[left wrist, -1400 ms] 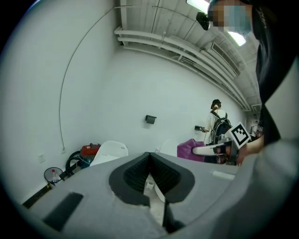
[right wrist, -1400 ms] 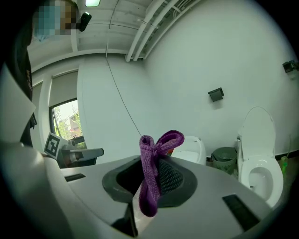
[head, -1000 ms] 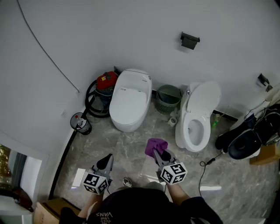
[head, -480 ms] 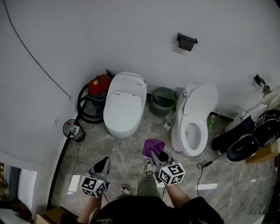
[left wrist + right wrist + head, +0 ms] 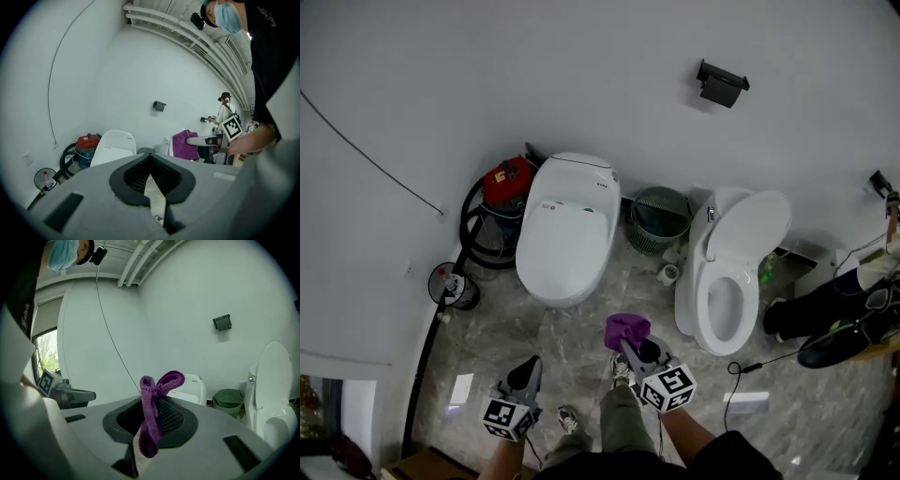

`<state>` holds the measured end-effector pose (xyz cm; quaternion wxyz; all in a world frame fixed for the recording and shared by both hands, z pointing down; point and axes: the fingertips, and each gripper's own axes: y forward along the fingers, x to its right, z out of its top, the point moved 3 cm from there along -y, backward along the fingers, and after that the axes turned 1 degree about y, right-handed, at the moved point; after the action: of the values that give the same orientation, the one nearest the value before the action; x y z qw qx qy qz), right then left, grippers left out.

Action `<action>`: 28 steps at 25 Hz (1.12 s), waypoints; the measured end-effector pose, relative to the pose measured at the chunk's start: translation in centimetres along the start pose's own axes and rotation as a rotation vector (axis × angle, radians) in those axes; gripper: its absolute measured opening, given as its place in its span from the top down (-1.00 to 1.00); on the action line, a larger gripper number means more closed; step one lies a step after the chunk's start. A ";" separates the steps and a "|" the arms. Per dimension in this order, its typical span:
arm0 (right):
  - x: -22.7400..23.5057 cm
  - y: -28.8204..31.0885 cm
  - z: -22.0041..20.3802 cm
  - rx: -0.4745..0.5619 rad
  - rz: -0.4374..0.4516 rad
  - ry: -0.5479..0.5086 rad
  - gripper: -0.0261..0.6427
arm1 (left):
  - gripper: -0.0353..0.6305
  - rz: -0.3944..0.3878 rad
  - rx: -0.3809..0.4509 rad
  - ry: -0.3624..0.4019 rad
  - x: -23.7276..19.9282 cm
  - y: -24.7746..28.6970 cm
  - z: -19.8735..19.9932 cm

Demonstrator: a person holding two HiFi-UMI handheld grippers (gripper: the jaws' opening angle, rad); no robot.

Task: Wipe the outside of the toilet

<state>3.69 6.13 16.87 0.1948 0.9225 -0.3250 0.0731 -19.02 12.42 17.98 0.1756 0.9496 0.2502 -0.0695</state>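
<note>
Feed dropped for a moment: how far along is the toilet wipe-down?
Done: the purple cloth is picked up, clamped in the right tongs. In hand: both tongs hang over the floor, short of the closed-lid toilet and the open-lid toilet; the left tongs are shut and empty. Left: all the wiping; the cloth touches neither toilet yet.

Restroom: closed toilet (image 5: 567, 234), open toilet (image 5: 729, 277), bin (image 5: 662, 216) betw., vacuum (image 5: 504, 183).

The cloth (image 5: 627, 328) in the grey right gripper (image 5: 630, 343) is purple, and its cube (image 5: 670, 387) is checked black and white. Ahead of the left gripper (image 5: 528, 366) are a white closed toilet (image 5: 565, 234) and a red vacuum (image 5: 508, 178). Ahead of the right are a green basket (image 5: 662, 217) and a white open toilet (image 5: 727, 281). The floor (image 5: 572, 328) is grey, veined marble.
</note>
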 end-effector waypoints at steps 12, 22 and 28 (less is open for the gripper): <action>9.0 9.6 -6.0 -0.038 0.023 0.037 0.72 | 0.88 -0.007 -0.063 -0.035 -2.7 12.8 -5.4; 12.5 15.4 -15.0 -0.018 0.080 0.019 0.72 | 0.88 -0.027 -0.087 -0.042 -4.4 19.4 -13.3; 14.4 18.8 -21.0 0.010 0.153 -0.014 0.72 | 0.88 -0.036 -0.045 -0.017 -5.8 23.4 -18.9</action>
<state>2.89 -6.90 45.68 0.1820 0.8964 -0.3954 0.0830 -11.49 -2.20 43.77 0.1976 0.9402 0.2670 -0.0752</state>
